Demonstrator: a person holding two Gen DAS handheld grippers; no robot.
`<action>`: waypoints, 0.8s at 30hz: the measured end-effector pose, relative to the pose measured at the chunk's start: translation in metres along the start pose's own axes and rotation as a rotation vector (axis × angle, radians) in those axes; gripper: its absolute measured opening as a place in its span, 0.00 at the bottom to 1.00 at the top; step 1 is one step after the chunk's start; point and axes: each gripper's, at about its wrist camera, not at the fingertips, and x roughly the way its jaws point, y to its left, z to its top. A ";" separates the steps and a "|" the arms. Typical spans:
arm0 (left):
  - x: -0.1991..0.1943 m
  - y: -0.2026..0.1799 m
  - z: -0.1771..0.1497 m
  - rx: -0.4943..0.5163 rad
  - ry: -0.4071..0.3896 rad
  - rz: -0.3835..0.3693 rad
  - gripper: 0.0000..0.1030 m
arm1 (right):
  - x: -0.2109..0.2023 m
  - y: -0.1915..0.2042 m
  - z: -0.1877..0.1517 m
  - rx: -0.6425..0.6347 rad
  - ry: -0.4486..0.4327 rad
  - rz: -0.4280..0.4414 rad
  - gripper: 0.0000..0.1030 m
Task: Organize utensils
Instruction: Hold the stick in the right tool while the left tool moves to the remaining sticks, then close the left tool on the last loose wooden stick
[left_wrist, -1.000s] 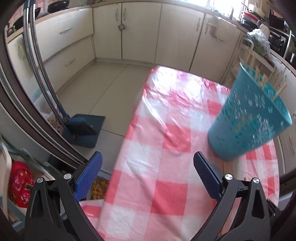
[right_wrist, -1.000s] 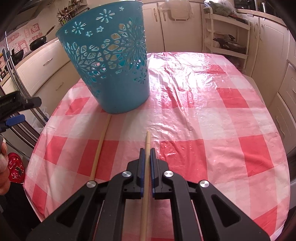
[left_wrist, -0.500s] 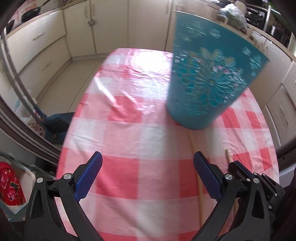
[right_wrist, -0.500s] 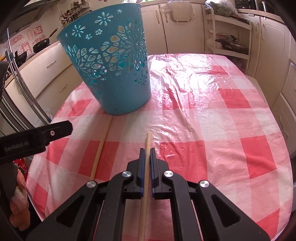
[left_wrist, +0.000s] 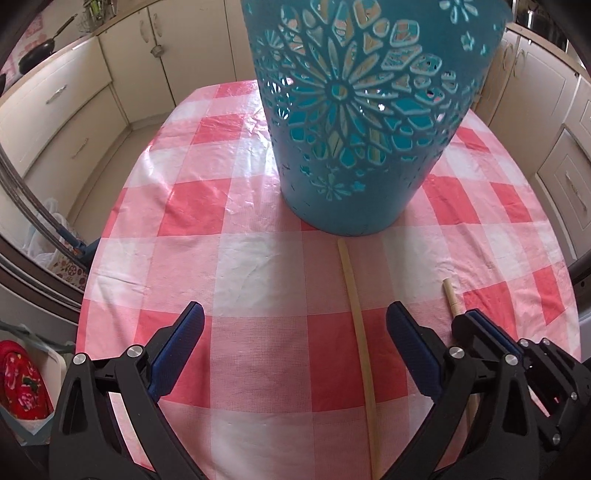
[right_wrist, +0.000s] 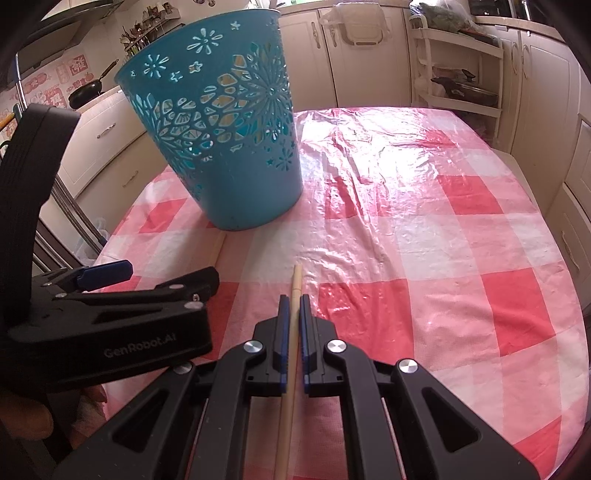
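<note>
A teal perforated basket (left_wrist: 362, 110) stands on the pink checked tablecloth (left_wrist: 258, 266); wooden utensils show through its holes. It also shows in the right wrist view (right_wrist: 236, 147). A pale wooden stick (left_wrist: 360, 332) lies on the cloth in front of the basket, between my left gripper's open fingers and nearer the right one. My left gripper (left_wrist: 295, 343) is open and empty. My right gripper (right_wrist: 294, 314) is shut on a second wooden stick (right_wrist: 293, 314), whose tip points toward the basket. In the left wrist view that stick (left_wrist: 451, 295) and the right gripper (left_wrist: 480, 332) sit just right of my left gripper.
Cream kitchen cabinets (right_wrist: 369, 55) surround the table. A white shelf rack (right_wrist: 461, 74) stands at the far right. A steel rail (left_wrist: 33, 206) and bags (left_wrist: 22, 380) are left of the table. The left gripper's body (right_wrist: 110, 314) sits close on the right gripper's left.
My left gripper has swung right from the floor side over the table, and now faces the basket with the loose stick between its fingers. My right gripper has kept its stick and barely moved.
</note>
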 end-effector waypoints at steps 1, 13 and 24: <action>0.002 0.000 0.000 -0.003 0.003 0.002 0.92 | 0.000 0.001 0.000 -0.003 -0.002 -0.003 0.06; 0.001 0.010 -0.004 0.006 -0.044 -0.005 0.58 | 0.000 0.003 -0.001 -0.012 -0.003 -0.011 0.06; -0.004 0.026 -0.005 -0.015 -0.058 -0.098 0.35 | 0.001 -0.002 0.002 0.015 0.008 0.014 0.06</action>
